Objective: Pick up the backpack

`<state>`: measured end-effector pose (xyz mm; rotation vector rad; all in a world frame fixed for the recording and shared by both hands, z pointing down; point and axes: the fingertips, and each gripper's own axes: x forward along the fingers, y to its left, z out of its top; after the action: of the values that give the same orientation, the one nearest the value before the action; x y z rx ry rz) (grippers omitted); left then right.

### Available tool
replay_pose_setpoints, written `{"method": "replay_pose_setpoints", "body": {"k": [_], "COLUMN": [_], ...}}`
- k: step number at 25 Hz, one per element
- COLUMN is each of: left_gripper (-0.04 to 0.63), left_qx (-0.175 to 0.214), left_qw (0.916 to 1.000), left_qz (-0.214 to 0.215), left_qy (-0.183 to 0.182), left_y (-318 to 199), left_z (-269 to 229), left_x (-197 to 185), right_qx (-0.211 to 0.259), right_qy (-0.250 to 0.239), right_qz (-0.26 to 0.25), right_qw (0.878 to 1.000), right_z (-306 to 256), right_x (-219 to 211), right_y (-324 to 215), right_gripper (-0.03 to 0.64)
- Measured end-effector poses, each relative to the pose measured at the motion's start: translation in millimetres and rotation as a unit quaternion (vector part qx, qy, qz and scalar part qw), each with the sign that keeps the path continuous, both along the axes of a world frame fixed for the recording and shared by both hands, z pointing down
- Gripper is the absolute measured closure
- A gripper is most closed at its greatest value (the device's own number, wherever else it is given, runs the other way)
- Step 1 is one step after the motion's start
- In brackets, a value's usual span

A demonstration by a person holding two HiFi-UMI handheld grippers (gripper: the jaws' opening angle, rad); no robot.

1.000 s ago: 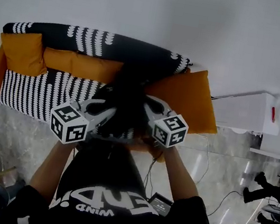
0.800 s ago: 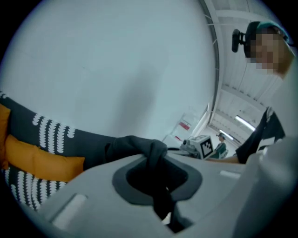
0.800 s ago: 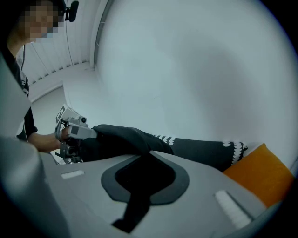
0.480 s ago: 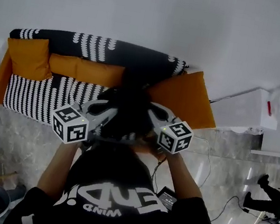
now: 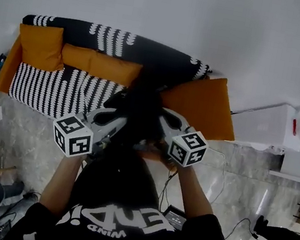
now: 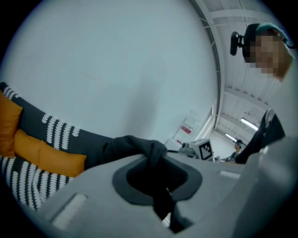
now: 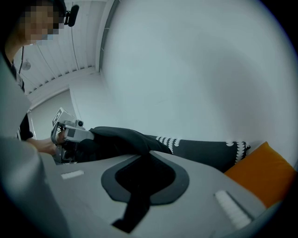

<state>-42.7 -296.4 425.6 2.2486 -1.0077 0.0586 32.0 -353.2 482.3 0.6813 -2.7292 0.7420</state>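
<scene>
White wall, patterned sofa [image 5: 41, 83] behind. Left claw [image 6: 156, 190] clamped on black backpack [image 5: 141, 106] fabric; right claw [image 7: 142, 186] likewise. Backpack outline hard to make out from above.

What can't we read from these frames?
Backpack outline, head view: black on the person's black shirt, lower edge lost.
Backpack body, both gripper views: only a fold of fabric shows in the shut left gripper and right gripper; their own bodies block the rest.
Gap between backpack and sofa: the steep head view doesn't show it.
</scene>
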Motion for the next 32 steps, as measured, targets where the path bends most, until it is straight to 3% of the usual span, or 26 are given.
{"method": "replay_pose_setpoints", "body": {"k": [9, 13, 22, 32], "left_gripper": [0.558, 0.558, 0.558, 0.558], "left_qx": [-0.015, -0.006, 0.002, 0.011], "left_qw": [0.9988, 0.9965, 0.9922, 0.9910], "left_qz": [0.043, 0.081, 0.124, 0.133], "left_qy": [0.018, 0.017, 0.018, -0.009], "left_y": [68, 112, 224, 310], "left_z": [11, 5, -10, -29], "left_x": [-10, -16, -30, -22], "right_qx": [-0.016, -0.010, -0.010, -0.019], "right_qy": [-0.014, -0.015, -0.022, -0.026], "right_qz": [0.042, 0.066, 0.118, 0.101], "right_qw": [0.999, 0.998, 0.993, 0.994], "right_z": [11, 5, -10, -27], "right_x": [-8, -10, -20, -13], "right_y": [71, 119, 238, 330], "right_gripper": [0.598, 0.598, 0.598, 0.598]}}
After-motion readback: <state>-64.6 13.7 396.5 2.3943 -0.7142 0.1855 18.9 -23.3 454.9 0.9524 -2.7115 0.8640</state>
